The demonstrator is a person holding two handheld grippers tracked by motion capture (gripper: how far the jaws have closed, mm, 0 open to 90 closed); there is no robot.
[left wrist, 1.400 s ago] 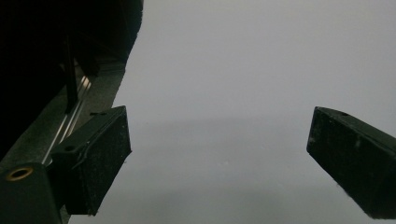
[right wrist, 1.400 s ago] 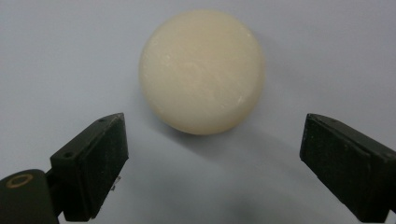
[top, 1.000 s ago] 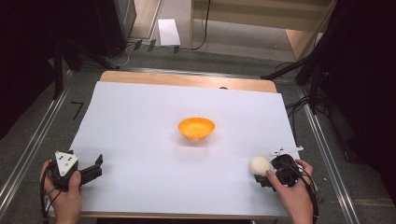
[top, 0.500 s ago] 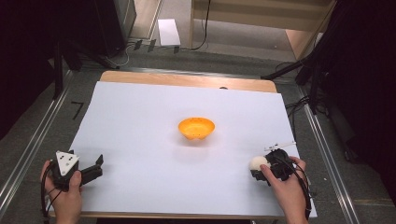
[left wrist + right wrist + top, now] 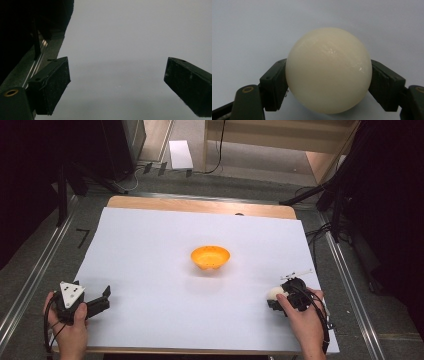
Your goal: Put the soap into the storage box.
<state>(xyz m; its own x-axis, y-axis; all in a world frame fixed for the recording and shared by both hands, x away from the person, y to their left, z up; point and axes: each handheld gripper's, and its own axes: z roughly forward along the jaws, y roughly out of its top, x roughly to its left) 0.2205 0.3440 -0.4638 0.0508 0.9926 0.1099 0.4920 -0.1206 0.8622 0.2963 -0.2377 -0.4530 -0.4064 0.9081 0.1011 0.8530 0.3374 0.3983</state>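
White paper [image 5: 150, 250] covers nearly the whole wooden table [image 5: 200, 205], and an orange bowl [image 5: 210, 257] sits upright close to its middle. Nearer the person than the bowl and off toward the right edge of the sheet, the right gripper [image 5: 278, 296] lies low over the paper in the person's right hand [image 5: 302, 317], its jaws clamped on a cream-white ball [image 5: 273, 293]. From the right gripper view the ball [image 5: 329, 71] bulges between the two black jaws, one pressing on each flank, plain white paper [image 5: 249, 30] behind it. Well to the left of the bowl, by the near left corner, the left hand [image 5: 70, 327] holds the left gripper [image 5: 103, 298] with its jaws spread wide apart and nothing between them but paper [image 5: 125, 50].
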